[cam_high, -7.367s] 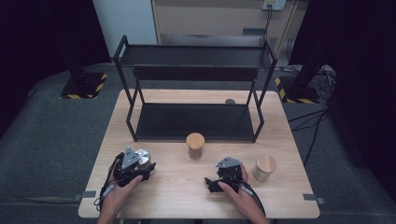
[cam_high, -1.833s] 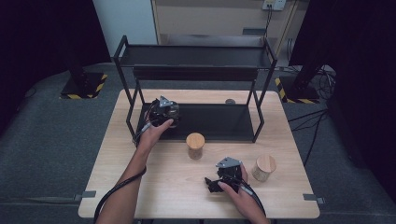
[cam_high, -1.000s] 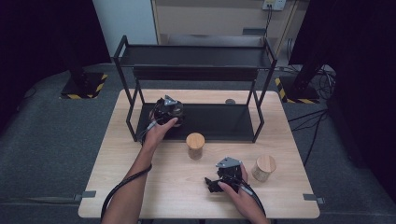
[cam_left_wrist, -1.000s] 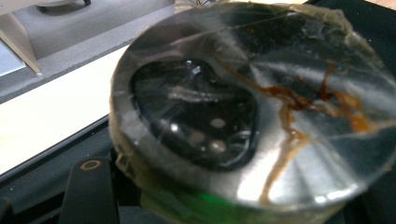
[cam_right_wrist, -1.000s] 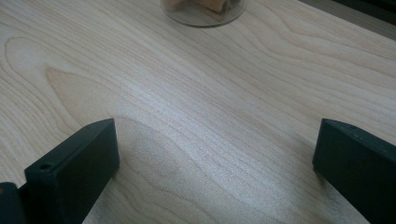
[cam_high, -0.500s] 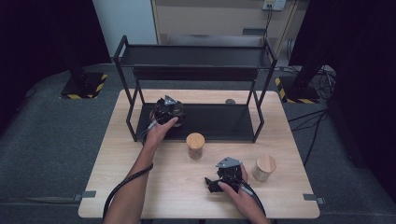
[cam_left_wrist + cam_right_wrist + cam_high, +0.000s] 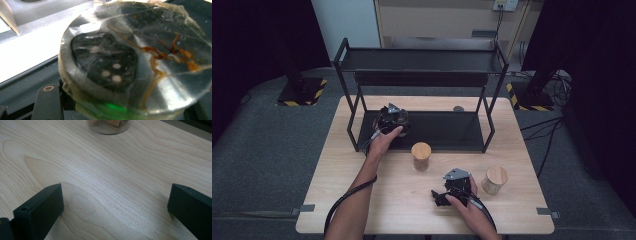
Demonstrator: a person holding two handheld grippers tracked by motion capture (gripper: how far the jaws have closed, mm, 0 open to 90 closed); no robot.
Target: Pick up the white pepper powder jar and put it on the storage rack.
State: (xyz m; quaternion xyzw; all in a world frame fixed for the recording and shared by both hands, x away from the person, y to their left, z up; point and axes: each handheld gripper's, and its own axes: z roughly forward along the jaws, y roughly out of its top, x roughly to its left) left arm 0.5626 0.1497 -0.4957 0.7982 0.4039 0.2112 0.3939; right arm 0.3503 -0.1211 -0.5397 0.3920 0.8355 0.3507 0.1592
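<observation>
Left claw now at the shelf, clear jar base-on to its camera.

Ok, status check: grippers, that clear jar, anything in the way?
Left gripper at rack's lower shelf, clear jar between its jaws. Right gripper open, on the table. Nothing blocking.

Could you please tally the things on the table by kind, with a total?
Jars with wooden lids: 2, one mid-table, one at the right
Clear jar in the left gripper: 1
Black two-tier rack: 1
Small dark round thing behind the rack: 1
Total: 5
</observation>
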